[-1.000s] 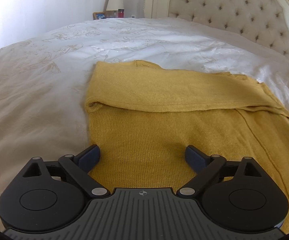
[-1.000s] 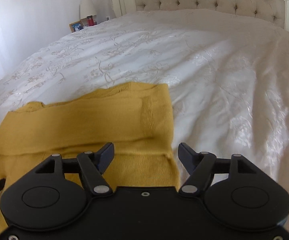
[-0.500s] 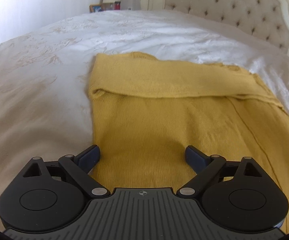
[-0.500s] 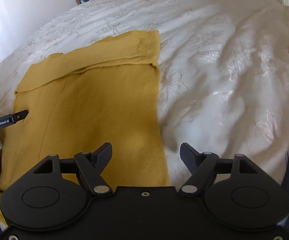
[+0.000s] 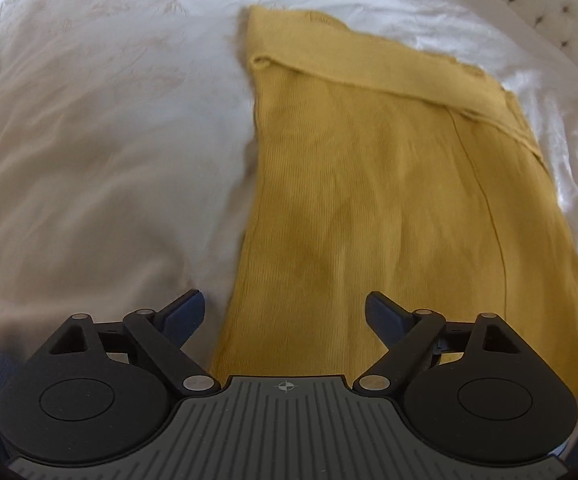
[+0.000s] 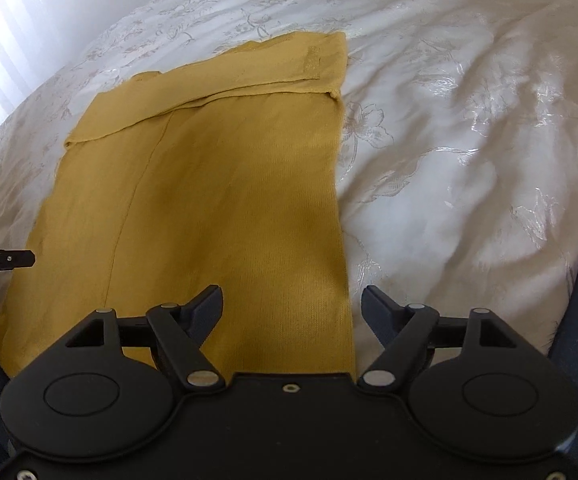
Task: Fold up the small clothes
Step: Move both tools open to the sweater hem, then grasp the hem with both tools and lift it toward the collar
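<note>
Left wrist: left gripper pulling back toward near hem of yellow knit garment, jaws wide, holding nothing; garment lying flat on white bedspread, far end already folded over.

Right wrist: right gripper likewise retreating to near hem, jaws wide, empty. Likely setting up hem grasp for next fold.

Mustard knit garment flat on bedspread, far end folded over.
</note>
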Demonstrator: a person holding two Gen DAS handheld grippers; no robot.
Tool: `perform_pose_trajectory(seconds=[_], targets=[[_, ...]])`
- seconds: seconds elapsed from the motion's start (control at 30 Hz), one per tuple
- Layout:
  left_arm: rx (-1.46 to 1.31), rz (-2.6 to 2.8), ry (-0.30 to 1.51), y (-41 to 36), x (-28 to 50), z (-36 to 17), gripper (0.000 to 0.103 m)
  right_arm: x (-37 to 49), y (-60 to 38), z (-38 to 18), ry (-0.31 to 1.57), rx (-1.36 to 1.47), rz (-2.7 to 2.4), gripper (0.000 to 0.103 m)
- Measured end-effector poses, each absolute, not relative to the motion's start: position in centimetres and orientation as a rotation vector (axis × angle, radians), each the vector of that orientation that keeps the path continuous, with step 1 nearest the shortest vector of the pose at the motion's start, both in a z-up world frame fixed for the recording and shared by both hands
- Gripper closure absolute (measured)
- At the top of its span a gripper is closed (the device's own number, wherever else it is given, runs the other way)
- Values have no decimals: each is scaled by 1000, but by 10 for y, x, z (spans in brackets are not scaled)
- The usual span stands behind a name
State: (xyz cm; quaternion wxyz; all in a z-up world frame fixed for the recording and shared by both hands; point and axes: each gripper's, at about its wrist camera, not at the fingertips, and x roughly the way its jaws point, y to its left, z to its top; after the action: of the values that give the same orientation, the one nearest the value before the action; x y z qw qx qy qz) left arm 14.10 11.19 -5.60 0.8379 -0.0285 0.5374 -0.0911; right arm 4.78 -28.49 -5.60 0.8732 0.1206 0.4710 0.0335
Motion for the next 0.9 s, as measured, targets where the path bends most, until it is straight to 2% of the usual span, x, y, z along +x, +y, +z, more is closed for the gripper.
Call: perform_pose_trajectory(seconds=[0.2,0.47,0.6,0.7,0.9], targets=[[31,-233,1226,114,117,-55,18,41,-286,-54,1032,234,98,19],[255,-284,1277,97,107,-77,18,43,-278,-63,1136,163,125,19],[234,-303,1317,96,114,-86,19,45,-274,-69,1181,127,135,12],[210,-320,1326,99,118,-91,27,47,-273,-72,1207,111,133,12],[200,-322,1307,103,116,-97,53,54,-280,-85,1305,165,138,11]])
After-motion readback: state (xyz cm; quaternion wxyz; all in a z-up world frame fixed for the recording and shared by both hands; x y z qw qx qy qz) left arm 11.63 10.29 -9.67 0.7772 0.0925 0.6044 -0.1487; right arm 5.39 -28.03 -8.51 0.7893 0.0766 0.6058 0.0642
